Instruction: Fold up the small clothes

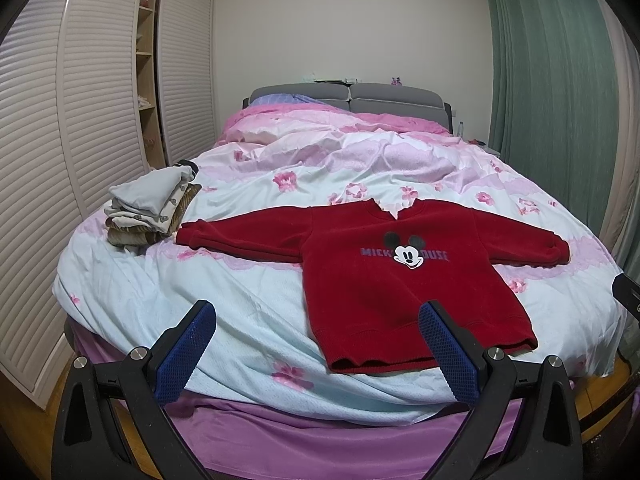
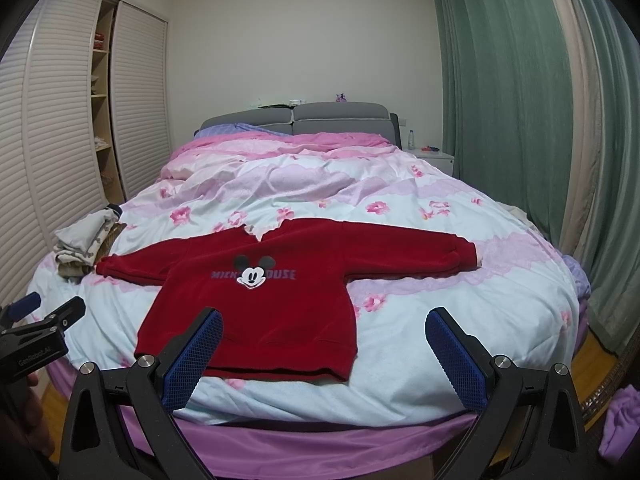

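We hold the left gripper and right gripper wide apart and empty, short of the bed's near edge. The red sweater lies flat there, sleeves spread. Grabbing the quilt underneath could drag everything.

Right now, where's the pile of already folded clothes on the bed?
The folded pile sits near the bed's left edge in both views, just beyond the red sweater's left-hand cuff, on the floral duvet beside the louvred wardrobe.
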Demonstrator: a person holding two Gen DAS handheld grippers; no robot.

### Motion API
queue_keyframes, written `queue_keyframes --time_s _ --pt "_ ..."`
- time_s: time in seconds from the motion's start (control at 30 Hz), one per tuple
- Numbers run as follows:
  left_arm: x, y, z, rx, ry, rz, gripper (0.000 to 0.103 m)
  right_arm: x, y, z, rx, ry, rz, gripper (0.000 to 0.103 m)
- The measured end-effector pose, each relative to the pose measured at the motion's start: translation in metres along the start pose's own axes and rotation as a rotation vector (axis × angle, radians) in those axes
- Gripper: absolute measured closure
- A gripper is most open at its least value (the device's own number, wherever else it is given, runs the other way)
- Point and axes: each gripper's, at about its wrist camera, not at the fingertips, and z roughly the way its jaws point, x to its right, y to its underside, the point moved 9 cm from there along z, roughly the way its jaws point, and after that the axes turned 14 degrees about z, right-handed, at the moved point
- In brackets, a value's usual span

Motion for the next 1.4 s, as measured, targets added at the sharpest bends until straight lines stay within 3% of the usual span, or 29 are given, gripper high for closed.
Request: queue_keyframes --time_s 0.73,1.4 --pt "0.003 0.001 -0.003 -0.001 0.0 0.004 0.0 0.008 -0.008 -0.002 -0.005 0.003 0.016 0.0" --pt "0.016 -0.029 0.0 -0.055 0.026 0.017 0.0 0.014 -0.033 0.002 -0.061 -0.011 0.068 0.0"
